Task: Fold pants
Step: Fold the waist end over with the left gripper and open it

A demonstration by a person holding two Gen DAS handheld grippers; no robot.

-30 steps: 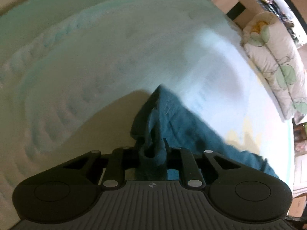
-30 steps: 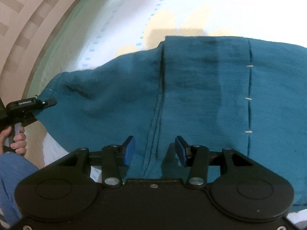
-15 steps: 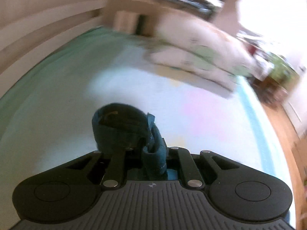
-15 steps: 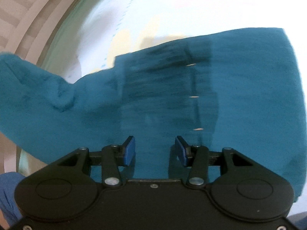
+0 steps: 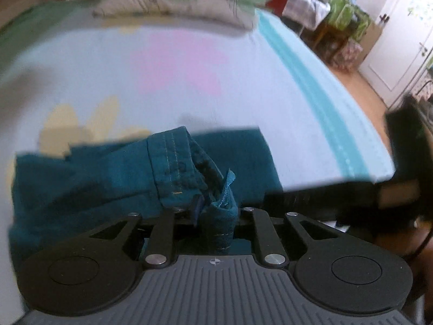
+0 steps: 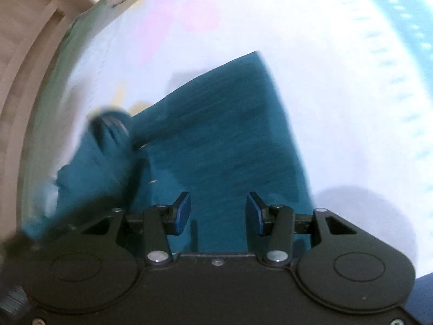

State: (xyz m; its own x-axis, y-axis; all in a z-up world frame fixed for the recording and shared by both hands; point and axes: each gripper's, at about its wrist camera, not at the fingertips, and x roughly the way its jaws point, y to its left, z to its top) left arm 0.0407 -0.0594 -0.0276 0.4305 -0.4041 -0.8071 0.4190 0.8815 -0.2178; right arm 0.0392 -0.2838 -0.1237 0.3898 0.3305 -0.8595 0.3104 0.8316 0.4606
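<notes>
On the bed [image 5: 243, 86], left gripper [image 5: 216, 211] jaws, opening around the carried-over pants [image 5: 81, 178] hem; right gripper [image 6: 217, 214] stays half-open, empty.

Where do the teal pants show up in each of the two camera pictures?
Left wrist view: pants fill the lower left, a bunched end between the left gripper's opening jaws.
Right wrist view: pants spread across the centre, beyond the open right gripper.
Shared landmark: the bedsheet's turquoise stripe.
</notes>
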